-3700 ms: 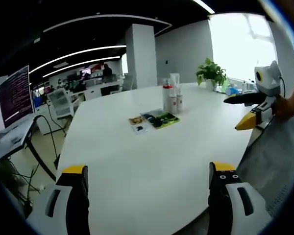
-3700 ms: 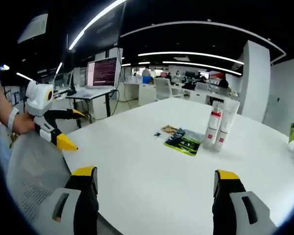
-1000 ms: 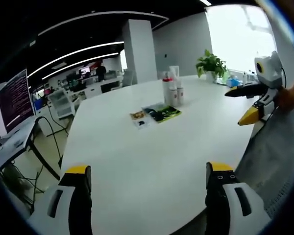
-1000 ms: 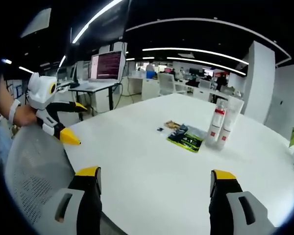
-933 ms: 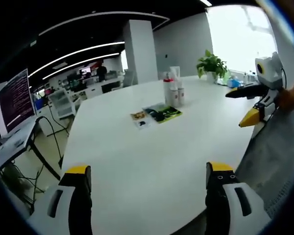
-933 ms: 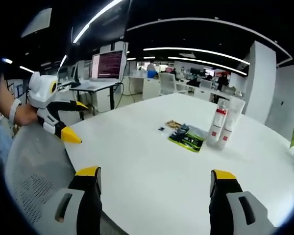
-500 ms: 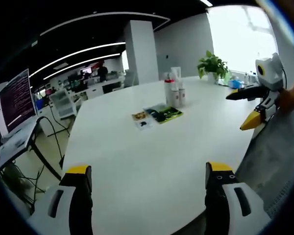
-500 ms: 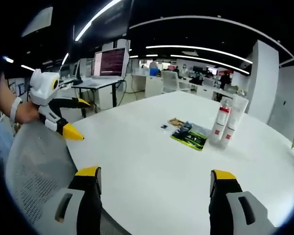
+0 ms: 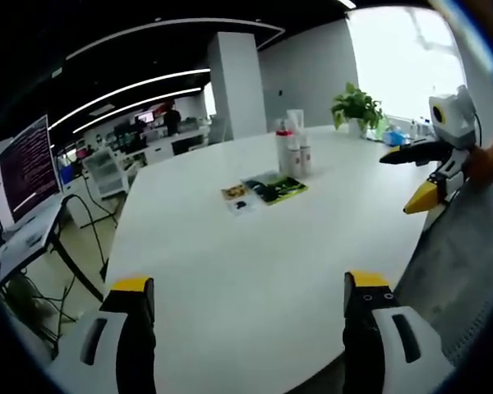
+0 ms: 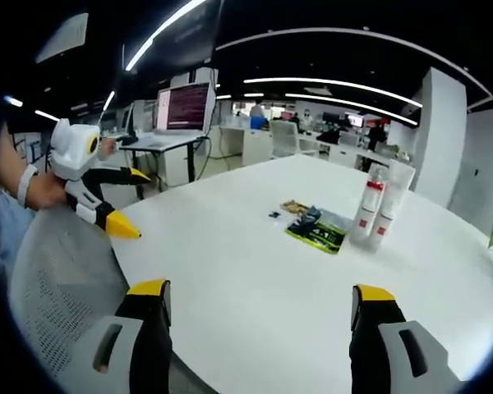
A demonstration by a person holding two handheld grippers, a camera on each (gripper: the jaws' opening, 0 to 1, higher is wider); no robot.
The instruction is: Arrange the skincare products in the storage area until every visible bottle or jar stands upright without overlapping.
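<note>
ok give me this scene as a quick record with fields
surface: white table
products: white bottles, standing upright close together
flat items: green packet and small sachet lying beside the bottles
left gripper: jaws open, holding nothing, at the near table edge
right gripper: jaws open, holding nothing, far from the bottles
background: potted plant, monitor

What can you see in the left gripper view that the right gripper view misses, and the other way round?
The left gripper view has bright windows behind the potted plant. The right gripper view has office desks and chairs behind the table. Both share the white table, the standing tubes, the green packet and a lit monitor.
</note>
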